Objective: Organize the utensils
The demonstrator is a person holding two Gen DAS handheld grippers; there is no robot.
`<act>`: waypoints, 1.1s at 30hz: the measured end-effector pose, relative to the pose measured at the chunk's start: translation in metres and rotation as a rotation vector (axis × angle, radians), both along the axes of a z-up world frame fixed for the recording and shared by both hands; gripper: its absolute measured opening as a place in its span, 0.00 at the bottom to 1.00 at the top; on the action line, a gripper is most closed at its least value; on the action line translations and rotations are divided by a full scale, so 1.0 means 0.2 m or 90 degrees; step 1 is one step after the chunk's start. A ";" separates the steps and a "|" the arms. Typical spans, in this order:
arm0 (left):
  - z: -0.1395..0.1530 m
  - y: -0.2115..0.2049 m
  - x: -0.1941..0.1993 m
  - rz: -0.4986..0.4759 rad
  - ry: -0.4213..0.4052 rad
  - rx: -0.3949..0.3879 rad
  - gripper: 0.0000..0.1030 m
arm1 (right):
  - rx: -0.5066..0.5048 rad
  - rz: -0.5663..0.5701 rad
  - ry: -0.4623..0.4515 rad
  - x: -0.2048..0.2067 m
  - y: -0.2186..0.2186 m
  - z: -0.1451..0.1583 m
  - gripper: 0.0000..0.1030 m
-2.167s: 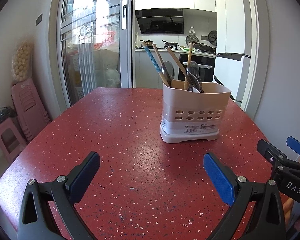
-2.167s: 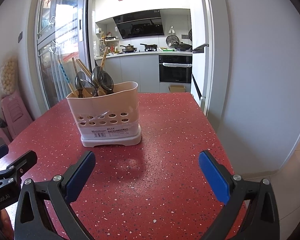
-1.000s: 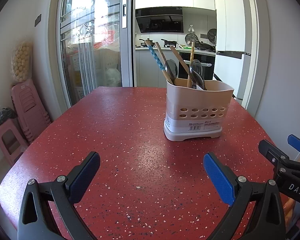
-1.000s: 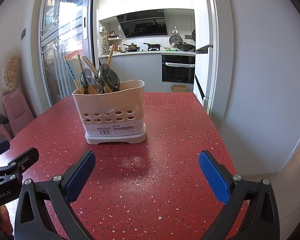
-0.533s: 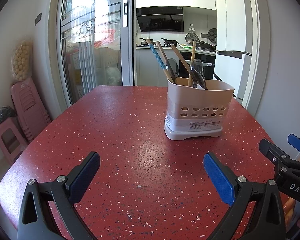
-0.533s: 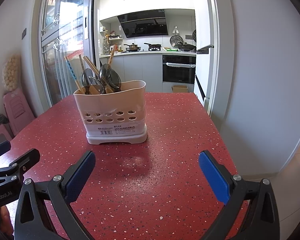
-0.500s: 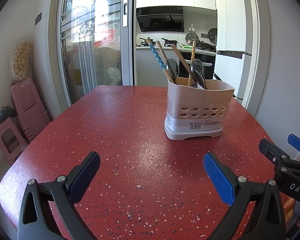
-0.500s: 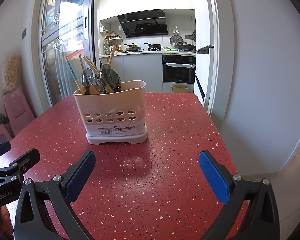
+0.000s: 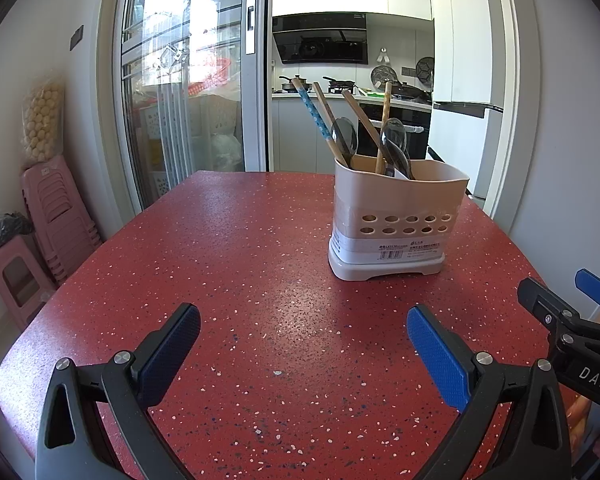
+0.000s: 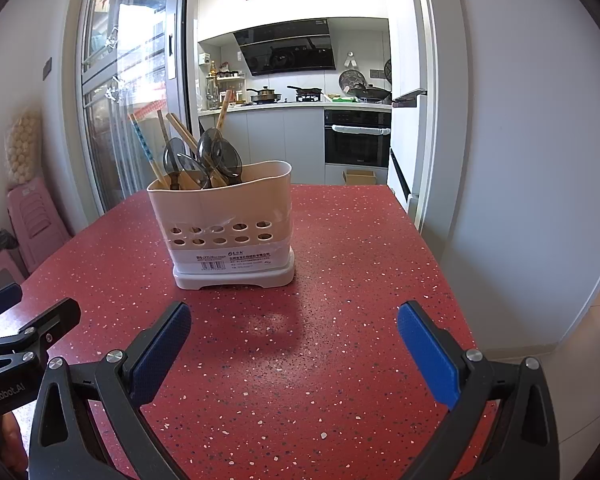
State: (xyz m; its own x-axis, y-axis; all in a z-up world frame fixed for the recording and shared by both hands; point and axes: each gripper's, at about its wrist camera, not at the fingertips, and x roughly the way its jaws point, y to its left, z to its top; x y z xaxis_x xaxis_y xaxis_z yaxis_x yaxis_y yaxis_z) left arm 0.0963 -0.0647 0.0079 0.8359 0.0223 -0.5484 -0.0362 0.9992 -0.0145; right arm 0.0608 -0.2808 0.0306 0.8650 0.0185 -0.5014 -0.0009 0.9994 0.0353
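Both cameras are showing the utensil caddy (image 9: 398, 224) slightly larger than earlier. The left gripper (image 9: 303, 342) and right gripper (image 10: 294, 338) are hovering spread wide, empty, above the red speckled table (image 9: 220, 260); chopsticks (image 9: 314, 114) and spoons (image 10: 220, 156) are leaning inside, probably needing sorting.

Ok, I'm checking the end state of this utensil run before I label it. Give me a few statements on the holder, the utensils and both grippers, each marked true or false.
1. The utensil holder stands upright on the red table. True.
2. Both grippers are shut on utensils. False: the left gripper and the right gripper are open and hold nothing.
3. The chopsticks and spoons stand inside the holder. True.
4. A spoon lies loose on the table. False: no utensil shows on the tabletop.
5. The holder is tipped on its side. False: it sits flat on its base.
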 end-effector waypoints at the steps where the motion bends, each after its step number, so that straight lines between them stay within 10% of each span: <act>1: 0.00 0.00 0.00 -0.001 0.000 0.000 1.00 | 0.000 0.000 0.000 0.00 0.00 0.00 1.00; 33: 0.00 0.00 0.00 0.001 0.001 -0.001 1.00 | -0.002 0.002 -0.002 0.00 0.02 0.00 1.00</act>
State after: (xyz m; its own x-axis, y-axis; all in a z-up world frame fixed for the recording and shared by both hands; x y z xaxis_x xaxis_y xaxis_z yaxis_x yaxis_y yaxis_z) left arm 0.0966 -0.0643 0.0082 0.8351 0.0223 -0.5496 -0.0374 0.9992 -0.0162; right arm 0.0602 -0.2775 0.0315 0.8663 0.0193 -0.4991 -0.0040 0.9995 0.0317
